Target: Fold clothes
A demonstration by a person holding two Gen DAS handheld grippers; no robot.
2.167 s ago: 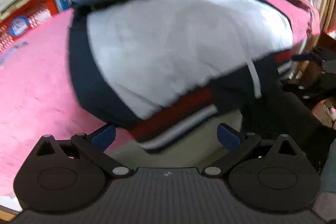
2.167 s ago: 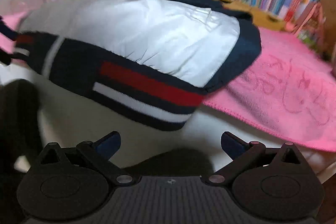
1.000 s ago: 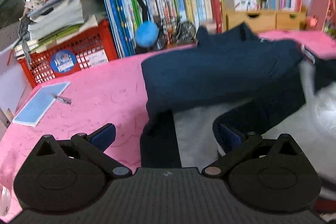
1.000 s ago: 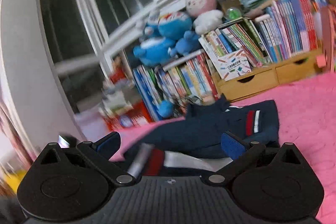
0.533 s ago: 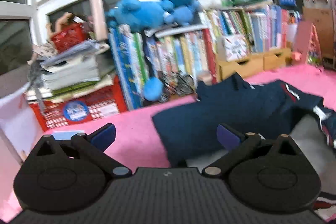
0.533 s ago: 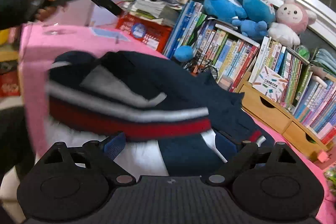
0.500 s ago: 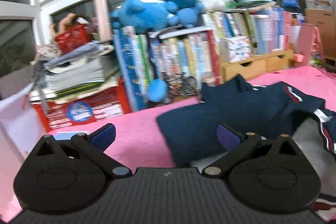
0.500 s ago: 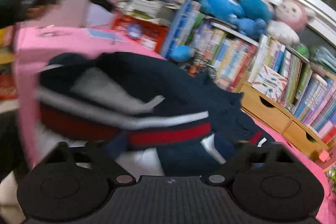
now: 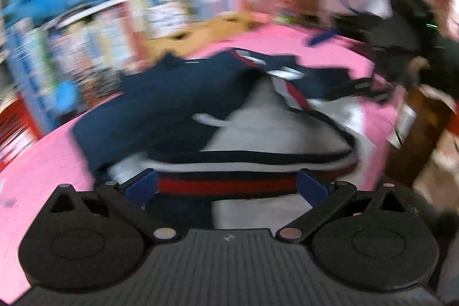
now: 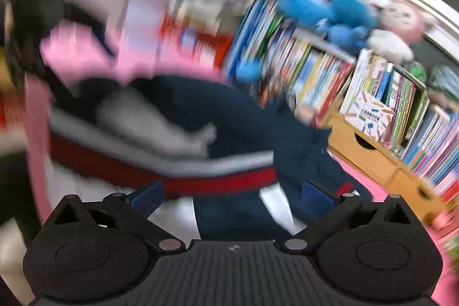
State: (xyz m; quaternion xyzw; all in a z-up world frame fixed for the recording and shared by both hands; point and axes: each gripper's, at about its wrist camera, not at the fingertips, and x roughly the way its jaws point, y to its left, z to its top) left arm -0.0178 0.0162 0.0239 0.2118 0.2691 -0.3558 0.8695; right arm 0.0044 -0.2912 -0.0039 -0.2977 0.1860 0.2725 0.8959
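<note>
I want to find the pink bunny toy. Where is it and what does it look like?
Look at the bookshelf packed with colourful books behind the pink table. On top sit plush toys; the pink bunny is at the right end, beside the blue plush toys, the only pink one.

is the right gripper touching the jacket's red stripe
Cannot tell. In the blurred right wrist view the right gripper has its jaws opening wide around the jacket, but no contact or gap shows plainly.
</note>
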